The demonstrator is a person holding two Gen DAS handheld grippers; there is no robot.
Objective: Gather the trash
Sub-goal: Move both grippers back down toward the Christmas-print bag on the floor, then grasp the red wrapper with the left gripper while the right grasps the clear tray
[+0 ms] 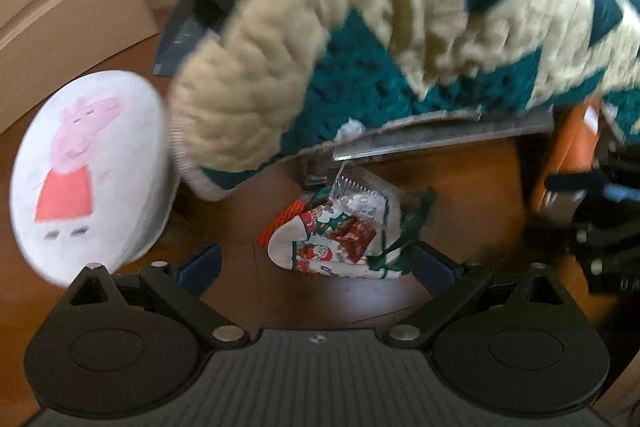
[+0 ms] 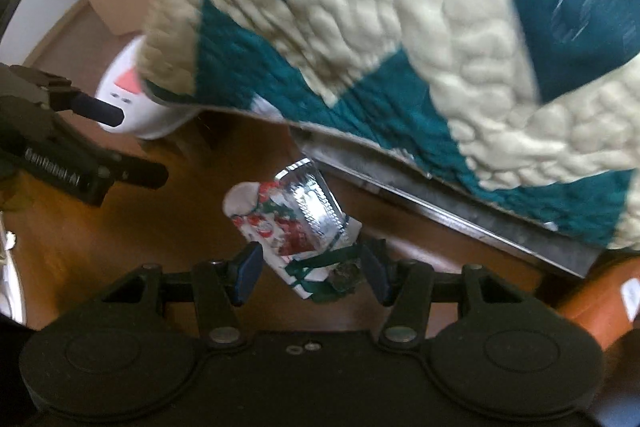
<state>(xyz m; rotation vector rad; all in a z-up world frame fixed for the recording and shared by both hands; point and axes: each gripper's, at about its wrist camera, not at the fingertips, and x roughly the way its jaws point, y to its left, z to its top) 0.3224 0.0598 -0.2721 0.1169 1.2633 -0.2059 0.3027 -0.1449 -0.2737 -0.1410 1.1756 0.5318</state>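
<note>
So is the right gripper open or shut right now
Open. In its own wrist view the right gripper has its blue fingers spread apart, either side of the Christmas-print wrapper on the wooden floor, not clamping it.

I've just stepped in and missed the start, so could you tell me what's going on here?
A person with a gripper in each hand is collecting trash from a wooden floor beside a quilt-draped bed. Both the left gripper and right gripper are open and empty, lined up on a Christmas-print wrapper with a silver foil packet lying on it. Nothing is grasped yet.
</note>
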